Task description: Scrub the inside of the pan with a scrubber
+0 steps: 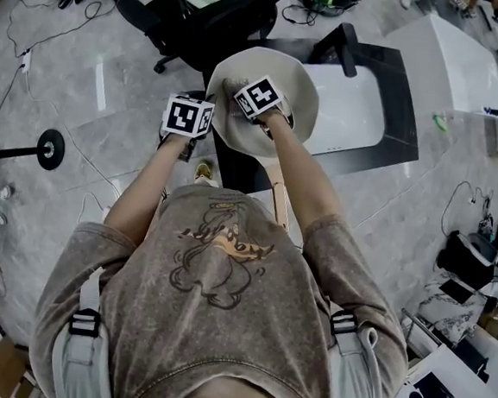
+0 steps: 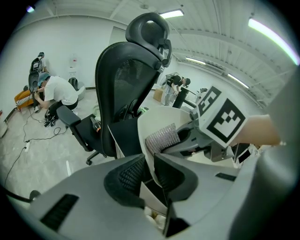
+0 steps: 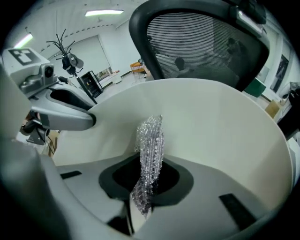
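Shirt (image 1: 217, 269) and shoulders take up the bottom of the head view, both arms reaching out in front. Going left to right: left tool (image 2: 149, 174) is clamped on the rim of the pan (image 1: 302, 90), one pad inside the wall and one outside, holding it up in the air and tilted. It's not sitting on anything. It hangs in front of the person, just short of the worktop (image 1: 360, 117), with an office chair (image 1: 203, 25) behind it. Right tool (image 3: 146, 185) is pinched shut on the scrubber (image 3: 150, 145), a silvery mesh strip sticking out past the jaws and aimed down into the bowl.

My read is that the scrubbing step is on, or about to be. The mesh looks right up against the inner wall, but I can't swear it's touching. Next move would need the left side braced while the right pushes the mesh round the inside.

Pan itself is cream-coloured, deep and rounded, smooth inside, no grime I can see. A wood-coloured handle (image 1: 277, 196) seems to point back toward the person
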`<state>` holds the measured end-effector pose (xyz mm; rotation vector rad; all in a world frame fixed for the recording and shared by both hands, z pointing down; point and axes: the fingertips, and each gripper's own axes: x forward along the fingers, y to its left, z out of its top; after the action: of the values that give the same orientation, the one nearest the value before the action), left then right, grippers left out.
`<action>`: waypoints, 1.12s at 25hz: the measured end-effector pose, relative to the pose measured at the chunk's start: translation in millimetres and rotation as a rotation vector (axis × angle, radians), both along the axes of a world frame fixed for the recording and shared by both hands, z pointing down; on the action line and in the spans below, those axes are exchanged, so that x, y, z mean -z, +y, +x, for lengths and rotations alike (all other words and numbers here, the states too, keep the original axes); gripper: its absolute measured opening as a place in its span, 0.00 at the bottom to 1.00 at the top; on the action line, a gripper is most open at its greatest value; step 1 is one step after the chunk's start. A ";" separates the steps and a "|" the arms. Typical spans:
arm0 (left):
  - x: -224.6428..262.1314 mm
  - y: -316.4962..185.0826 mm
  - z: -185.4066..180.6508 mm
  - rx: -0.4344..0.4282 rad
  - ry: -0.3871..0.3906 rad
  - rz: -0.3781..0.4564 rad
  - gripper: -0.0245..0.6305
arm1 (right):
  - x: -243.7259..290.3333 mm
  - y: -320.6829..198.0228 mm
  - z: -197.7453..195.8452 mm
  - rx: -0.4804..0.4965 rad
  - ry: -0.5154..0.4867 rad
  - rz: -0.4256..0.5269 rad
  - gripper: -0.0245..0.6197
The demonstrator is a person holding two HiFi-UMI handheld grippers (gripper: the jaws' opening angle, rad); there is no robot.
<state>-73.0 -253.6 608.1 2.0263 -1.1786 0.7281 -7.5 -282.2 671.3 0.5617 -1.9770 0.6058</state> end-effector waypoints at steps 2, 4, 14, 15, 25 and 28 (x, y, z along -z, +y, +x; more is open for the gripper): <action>-0.4 -1.0 0.7 -0.002 0.004 0.001 0.15 | 1.3 -12.1 3.9 -0.025 0.003 0.035 0.16; -0.5 -1.6 1.4 -0.004 0.008 0.002 0.15 | 2.4 -22.4 10.2 -0.043 0.011 0.069 0.16; 0.9 0.2 -1.2 -0.002 0.009 0.005 0.15 | 5.0 -50.0 62.3 -0.163 0.059 0.134 0.16; 0.7 0.1 -0.9 -0.003 0.011 0.006 0.15 | 5.2 -49.1 64.3 -0.153 0.061 0.131 0.16; -2.2 -1.6 3.0 -0.013 0.036 0.010 0.15 | 6.8 -40.3 124.3 -0.109 0.346 0.138 0.15; 0.4 -0.1 1.5 -0.016 0.019 0.007 0.15 | 5.8 -34.3 126.4 -0.067 0.399 0.120 0.15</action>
<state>-71.5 -253.8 607.7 2.0457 -1.1568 0.7118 118.9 -316.5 665.5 0.7618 -1.6282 0.3803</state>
